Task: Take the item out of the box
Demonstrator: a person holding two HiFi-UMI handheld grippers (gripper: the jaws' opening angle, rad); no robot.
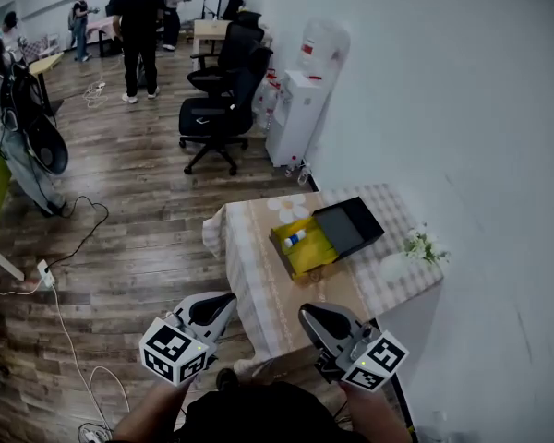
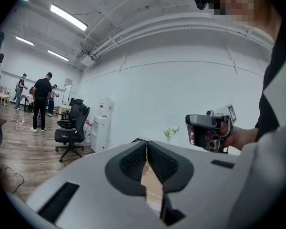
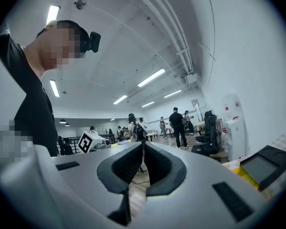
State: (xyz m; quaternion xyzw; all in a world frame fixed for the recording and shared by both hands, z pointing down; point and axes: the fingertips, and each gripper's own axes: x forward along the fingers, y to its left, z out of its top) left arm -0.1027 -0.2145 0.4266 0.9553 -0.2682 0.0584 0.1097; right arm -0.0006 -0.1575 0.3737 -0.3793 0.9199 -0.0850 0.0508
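An open cardboard box (image 1: 307, 249) with a yellow lining and a black lid (image 1: 347, 226) folded back sits on the checked tablecloth (image 1: 258, 293). Inside lies a small white bottle with a blue cap (image 1: 295, 240). My left gripper (image 1: 227, 301) hovers off the table's near left corner, its jaws together and empty. My right gripper (image 1: 307, 315) hangs over the near edge, short of the box, also shut and empty. The right gripper view catches the box lid (image 3: 261, 165) at its right edge. In the left gripper view the closed tips (image 2: 146, 145) point past the right gripper (image 2: 207, 130).
A white vase of small flowers (image 1: 414, 249) stands on the table's right side by the wall. Beyond the table are black office chairs (image 1: 220, 109) and a water dispenser (image 1: 297, 111). Several people stand at the far end. Cables (image 1: 69, 247) trail over the wooden floor at the left.
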